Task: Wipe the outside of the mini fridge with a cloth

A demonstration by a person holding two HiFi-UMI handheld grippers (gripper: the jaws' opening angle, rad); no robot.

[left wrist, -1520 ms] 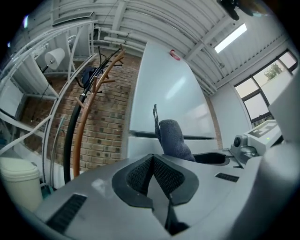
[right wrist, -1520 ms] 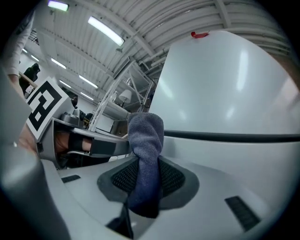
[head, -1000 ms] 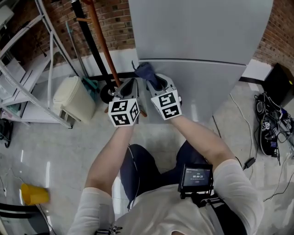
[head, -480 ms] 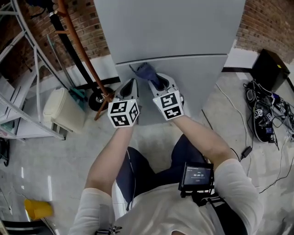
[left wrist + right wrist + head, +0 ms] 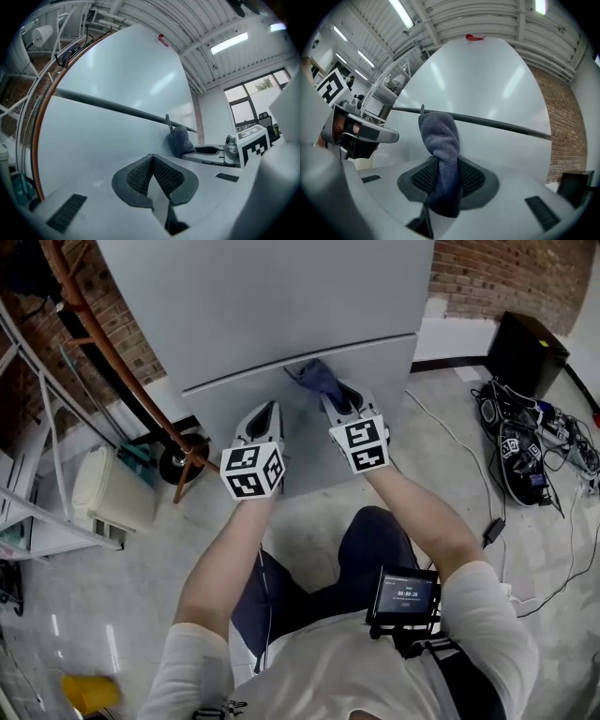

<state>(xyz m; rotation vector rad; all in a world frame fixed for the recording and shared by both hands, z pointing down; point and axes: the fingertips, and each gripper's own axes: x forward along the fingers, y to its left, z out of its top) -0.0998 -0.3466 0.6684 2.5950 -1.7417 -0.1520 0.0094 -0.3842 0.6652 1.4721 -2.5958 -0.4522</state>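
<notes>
Scene: person seen from above, facing a tall pale grey metal mini fridge [image 5: 281, 315]. A dark horizontal seam [image 5: 244, 377] divides its upper door from its lower door.

Right hand-held gripper [image 5: 440, 176]: its jaws are clamped on a blue-grey terry cloth [image 5: 439, 133]. It points at the fridge front just below the seam.

Left hand-held gripper [image 5: 151, 164]: its jaws are pressed together with nothing between them. It is aimed at the lower door, beside the right one and a little lower.

Step in hand: by my reading, wiping the fridge front along the door seam.

Doing it well: press the loose end of the cloth flat to the metal, so that fabric meets the door and not the hard jaw tips. Sweep in overlapping passes along the seam, where dirt tends to gather. Hold the grip firm so the cloth does not slip out. The empty left tool should stay out of the wiping path.

Cloth relative to gripper: one end is pinched between the right pads. The rest stands forward as a bunched, twisted fold, and its tip appears to reach the seam. The left tool is near the cloth without touching it.

Fridge position: directly ahead of both tools, filling their views.
</notes>
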